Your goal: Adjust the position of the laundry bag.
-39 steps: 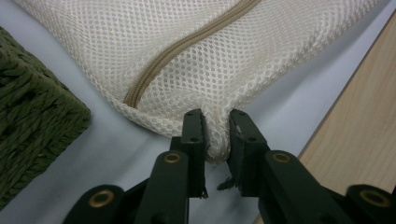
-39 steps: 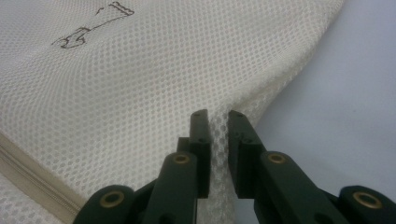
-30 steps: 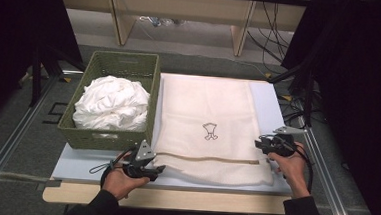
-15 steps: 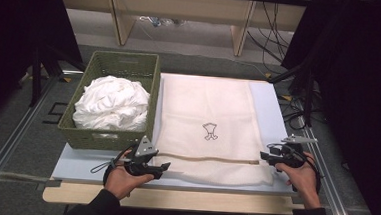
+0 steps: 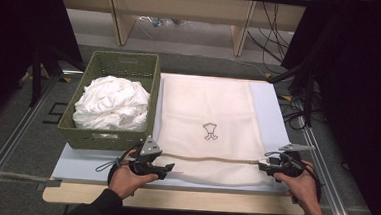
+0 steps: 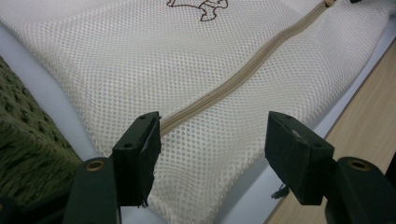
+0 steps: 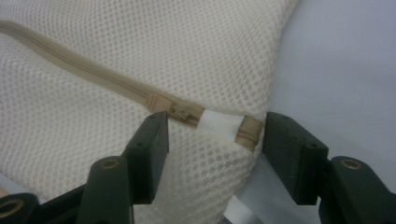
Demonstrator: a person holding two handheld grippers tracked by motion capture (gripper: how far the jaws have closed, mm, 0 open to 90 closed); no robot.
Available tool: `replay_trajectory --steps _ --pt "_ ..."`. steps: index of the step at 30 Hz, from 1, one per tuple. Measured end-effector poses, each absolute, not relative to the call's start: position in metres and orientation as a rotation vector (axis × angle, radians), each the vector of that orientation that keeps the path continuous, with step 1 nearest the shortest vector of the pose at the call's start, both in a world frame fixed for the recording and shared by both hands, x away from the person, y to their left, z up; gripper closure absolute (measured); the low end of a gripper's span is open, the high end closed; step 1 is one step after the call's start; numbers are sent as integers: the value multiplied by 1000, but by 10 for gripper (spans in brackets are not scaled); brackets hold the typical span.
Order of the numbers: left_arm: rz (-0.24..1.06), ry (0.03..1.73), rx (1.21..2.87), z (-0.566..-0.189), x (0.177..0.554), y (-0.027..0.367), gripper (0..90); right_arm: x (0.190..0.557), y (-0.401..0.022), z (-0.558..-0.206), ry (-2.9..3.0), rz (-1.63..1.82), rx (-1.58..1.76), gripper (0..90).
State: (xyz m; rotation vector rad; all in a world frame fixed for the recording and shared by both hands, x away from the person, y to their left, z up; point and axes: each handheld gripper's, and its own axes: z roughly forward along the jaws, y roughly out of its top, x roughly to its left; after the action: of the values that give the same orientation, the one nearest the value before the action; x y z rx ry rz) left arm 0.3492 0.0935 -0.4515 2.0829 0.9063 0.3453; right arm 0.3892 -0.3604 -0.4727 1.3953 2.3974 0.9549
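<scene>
A cream mesh laundry bag [image 5: 205, 113] lies flat on a pale board [image 5: 266, 102], with a tan zipper [image 5: 215, 159] across its near end. My left gripper [image 5: 167, 168] is at the bag's near left corner. Its jaws have just been opening and stand open [image 6: 212, 140] over the mesh, with the zipper's [image 6: 233, 84] left end just ahead of them. My right gripper [image 5: 262, 165] is at the zipper's right end. Its jaws have also just been opening and stand open [image 7: 215, 140], with the zipper slider [image 7: 182, 113] and a white tab between them, untouched.
A green woven basket [image 5: 123, 63] holding a heap of white cloth [image 5: 111, 102] stands left of the bag, close behind my left hand. A wooden table edge [image 5: 173, 199] runs along the front. Cables and dark stands crowd the floor at the right.
My right hand has shifted towards the bag's near right corner, to the zipper's end. The left hand has stayed at the near left corner.
</scene>
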Motion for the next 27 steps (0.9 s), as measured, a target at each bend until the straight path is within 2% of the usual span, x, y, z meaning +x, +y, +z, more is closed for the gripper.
replay_trajectory --steps 9,11,16,23,24,27 --pt "348 900 2087 -452 348 92 351 379 -351 -473 2360 852 1487 387" --pt "352 893 2084 -452 348 91 351 383 -356 -474 2423 845 1388 384" --pt "344 887 2090 -453 349 91 349 380 -351 -474 2406 813 1389 382" --pt "357 872 2098 -454 349 90 339 382 -346 -474 2404 785 1381 473" --pt "348 869 2101 -454 348 90 338 380 -343 -471 2384 767 1424 520" --pt "357 865 2097 -453 348 89 338 382 -343 -473 2414 793 1342 576"
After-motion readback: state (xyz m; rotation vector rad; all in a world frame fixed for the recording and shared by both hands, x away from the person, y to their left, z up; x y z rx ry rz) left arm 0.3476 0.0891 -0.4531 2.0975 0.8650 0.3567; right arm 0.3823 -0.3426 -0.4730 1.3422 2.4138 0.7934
